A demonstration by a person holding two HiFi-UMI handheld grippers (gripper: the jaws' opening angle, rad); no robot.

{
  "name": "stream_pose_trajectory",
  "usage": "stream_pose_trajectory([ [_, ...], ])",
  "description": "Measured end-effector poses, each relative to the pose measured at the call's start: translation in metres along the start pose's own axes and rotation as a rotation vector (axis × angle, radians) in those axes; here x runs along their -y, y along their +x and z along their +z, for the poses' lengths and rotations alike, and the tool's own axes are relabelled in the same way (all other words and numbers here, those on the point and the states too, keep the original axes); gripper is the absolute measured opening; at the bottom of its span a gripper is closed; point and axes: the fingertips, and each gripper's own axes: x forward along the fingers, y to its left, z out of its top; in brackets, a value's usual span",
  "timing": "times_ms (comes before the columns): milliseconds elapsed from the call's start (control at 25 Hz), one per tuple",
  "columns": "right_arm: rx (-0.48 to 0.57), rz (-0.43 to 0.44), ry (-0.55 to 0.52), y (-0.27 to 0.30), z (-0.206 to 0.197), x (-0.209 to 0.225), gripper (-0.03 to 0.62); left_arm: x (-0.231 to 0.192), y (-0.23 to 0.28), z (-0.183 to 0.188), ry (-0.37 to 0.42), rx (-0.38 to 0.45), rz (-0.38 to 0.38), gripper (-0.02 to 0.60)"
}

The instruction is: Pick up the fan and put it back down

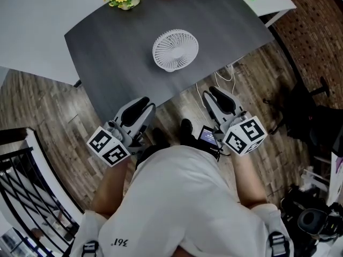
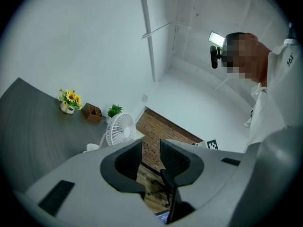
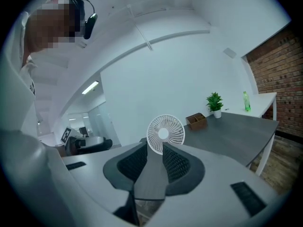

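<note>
Fan [image 1: 175, 50] stands on the grey surface [image 1: 107, 52], at 12 o'clock from me, well apart from both grippers. My left gripper [image 1: 141, 105] sits at the fan's 7 o'clock, my right gripper [image 1: 217, 95] at its 5 o'clock. Both jaws slightly apart, nothing between them.
</note>
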Motion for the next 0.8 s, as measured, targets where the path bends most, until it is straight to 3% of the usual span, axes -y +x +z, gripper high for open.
stream_pose_trajectory([
  [800, -0.022, 0.037, -0.182, 0.041, 0.049, 0.039, 0.132, -0.049, 0.036, 0.052, 0.155, -0.008, 0.083, 0.172],
])
